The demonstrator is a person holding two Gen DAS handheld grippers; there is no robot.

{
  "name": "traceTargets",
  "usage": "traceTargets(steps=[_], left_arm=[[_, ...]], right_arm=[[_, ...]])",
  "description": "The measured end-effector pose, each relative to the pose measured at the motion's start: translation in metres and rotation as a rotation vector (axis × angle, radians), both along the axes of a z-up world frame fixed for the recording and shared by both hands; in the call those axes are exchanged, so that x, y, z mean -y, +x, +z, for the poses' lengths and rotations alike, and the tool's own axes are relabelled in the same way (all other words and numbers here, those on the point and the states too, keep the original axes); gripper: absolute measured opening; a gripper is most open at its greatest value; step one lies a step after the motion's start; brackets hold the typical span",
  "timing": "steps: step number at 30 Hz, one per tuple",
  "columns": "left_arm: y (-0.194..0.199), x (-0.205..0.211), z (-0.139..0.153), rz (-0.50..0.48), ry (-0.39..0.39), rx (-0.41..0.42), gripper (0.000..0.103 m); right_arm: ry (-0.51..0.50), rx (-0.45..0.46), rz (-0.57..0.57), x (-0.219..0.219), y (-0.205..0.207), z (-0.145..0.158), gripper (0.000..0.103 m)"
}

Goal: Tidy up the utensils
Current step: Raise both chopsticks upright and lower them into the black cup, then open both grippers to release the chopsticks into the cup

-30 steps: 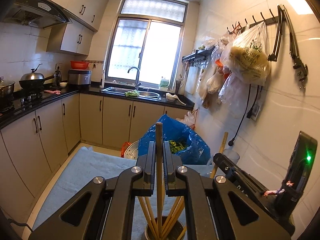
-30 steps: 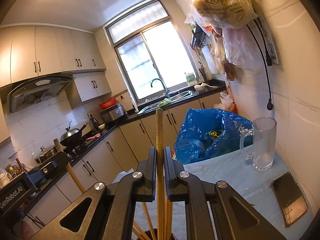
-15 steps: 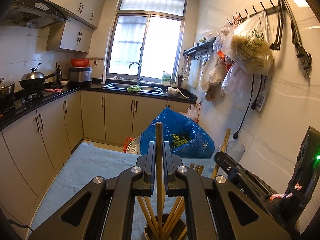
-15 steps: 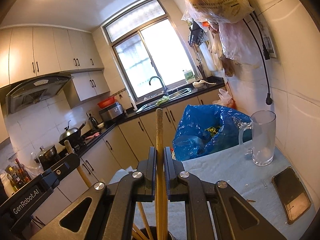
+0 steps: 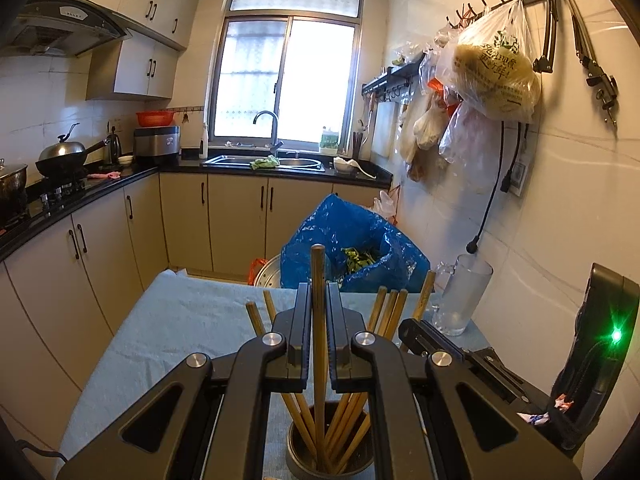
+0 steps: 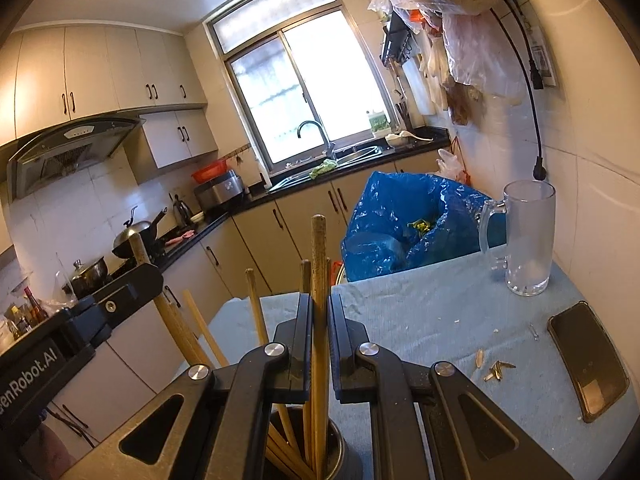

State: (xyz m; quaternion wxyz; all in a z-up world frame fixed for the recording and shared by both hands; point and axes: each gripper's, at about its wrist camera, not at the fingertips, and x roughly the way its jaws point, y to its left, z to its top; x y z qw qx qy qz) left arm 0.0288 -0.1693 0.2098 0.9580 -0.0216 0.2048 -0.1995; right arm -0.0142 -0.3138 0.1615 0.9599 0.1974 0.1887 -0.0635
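Observation:
My left gripper is shut on an upright wooden chopstick whose lower end stands inside a round metal holder. Several more chopsticks lean in that holder. My right gripper is shut on another wooden chopstick, which also reaches down into the holder. Each gripper shows in the other's view: the right one at the lower right in the left wrist view, the left one at the lower left in the right wrist view, both close beside the holder.
The holder stands on a table under a light blue cloth. A clear glass mug and a dark phone sit at the right, with small scraps nearby. A blue plastic bag rises behind the table's far edge.
Both grippers have sunk with their chopsticks, so the holder and the other chopsticks show more fully now. Neither gripper has changed its grip.

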Motion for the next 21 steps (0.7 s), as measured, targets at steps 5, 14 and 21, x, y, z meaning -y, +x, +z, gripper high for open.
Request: traceTargets(steps=[5, 14, 21], left_arm=[[-0.001, 0.002, -0.007, 0.002, 0.018, -0.017, 0.006], [-0.004, 0.001, -0.016, 0.008, 0.051, -0.049, 0.006], [-0.011, -0.003, -0.015, 0.014, 0.058, -0.043, 0.006]], right_arm=[[0.010, -0.026, -0.003, 0.002, -0.003, -0.009, 0.008], [0.017, -0.059, 0.003, 0.002, -0.006, -0.017, 0.008], [0.032, -0.076, 0.011, 0.002, -0.008, -0.019, 0.008]])
